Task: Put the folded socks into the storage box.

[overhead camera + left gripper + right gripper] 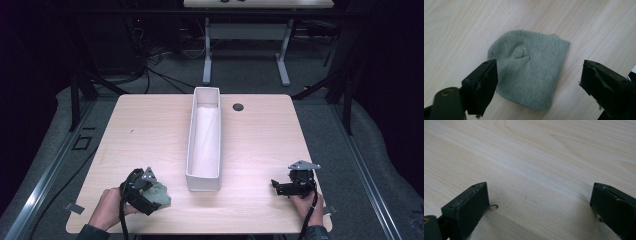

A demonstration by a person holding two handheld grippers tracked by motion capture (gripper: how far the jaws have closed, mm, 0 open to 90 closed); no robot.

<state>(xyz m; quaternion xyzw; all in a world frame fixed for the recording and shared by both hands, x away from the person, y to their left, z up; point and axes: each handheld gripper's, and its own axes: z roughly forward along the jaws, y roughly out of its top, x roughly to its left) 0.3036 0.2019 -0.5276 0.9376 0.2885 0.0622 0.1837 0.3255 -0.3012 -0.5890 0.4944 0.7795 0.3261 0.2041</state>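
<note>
From the high view, the left gripper (152, 192) is hovering over a grey-green cloth (161, 195) lying near the surface's (150, 130) front edge, left of the white box (204, 140). The right gripper (280, 187) is resting well apart.

In the left gripper view, its jaws are standing wide, straddling the cloth (531, 72) without pinching it; they should be pressing down around the raised fold before closing.

In the right gripper view, its jaws are gaping open, holding nothing.

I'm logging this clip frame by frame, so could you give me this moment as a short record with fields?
work in hand: picking up the grey-green knit cloth
cloth: flat on the table, near its front left
left gripper: open, jaws astride the cloth
right gripper: open, nothing between the jaws, over bare wood
white box: long, open-topped, mid-table
</note>
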